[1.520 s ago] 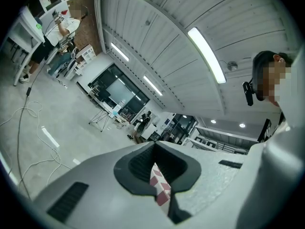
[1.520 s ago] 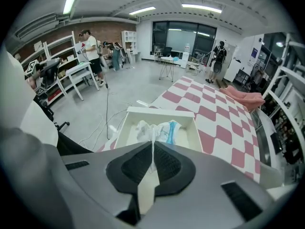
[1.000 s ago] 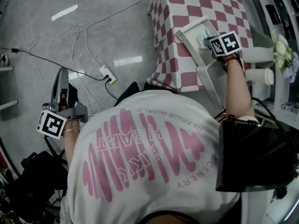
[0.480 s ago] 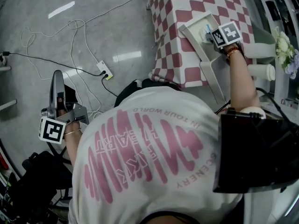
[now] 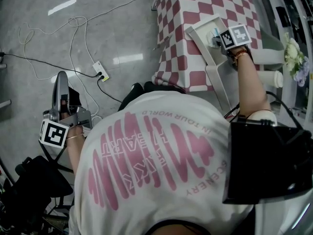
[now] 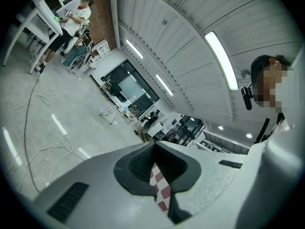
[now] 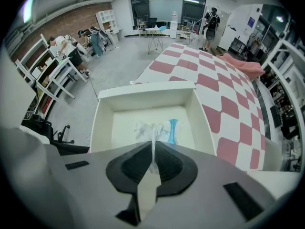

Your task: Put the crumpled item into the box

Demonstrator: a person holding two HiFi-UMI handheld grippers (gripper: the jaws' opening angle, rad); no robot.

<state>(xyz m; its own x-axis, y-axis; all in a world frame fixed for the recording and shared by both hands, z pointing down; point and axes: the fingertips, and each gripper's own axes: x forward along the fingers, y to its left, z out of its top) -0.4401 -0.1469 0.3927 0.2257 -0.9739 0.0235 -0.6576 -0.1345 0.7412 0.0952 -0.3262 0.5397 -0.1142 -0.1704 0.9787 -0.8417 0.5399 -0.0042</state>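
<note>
A white open box (image 7: 143, 90) sits on the checkered table, near its edge (image 5: 198, 28). Inside lies the crumpled item (image 7: 159, 129), a clear wrapper with a blue patch, just visible in the head view (image 5: 215, 33). My right gripper (image 7: 152, 144) is lowered into the box (image 5: 218, 39), jaws closed, with a thin strip of the wrapper pinched between them. My left gripper (image 5: 60, 80) hangs far from the table, over the floor at the person's left side. It points away from the box (image 6: 154, 144) and is shut with nothing in it.
Cables (image 5: 73, 33) and a power strip (image 5: 100, 71) lie on the grey floor. A white lid (image 5: 217, 87) leans at the table edge. White bottles (image 5: 274, 77), flowers (image 5: 295, 53) and a black bag (image 5: 264, 160) stand to the right. A pink cloth (image 7: 243, 66) lies farther along the table.
The right gripper has stayed in the box, shifting only slightly up in the head view. The left gripper holds its place beside the person.
</note>
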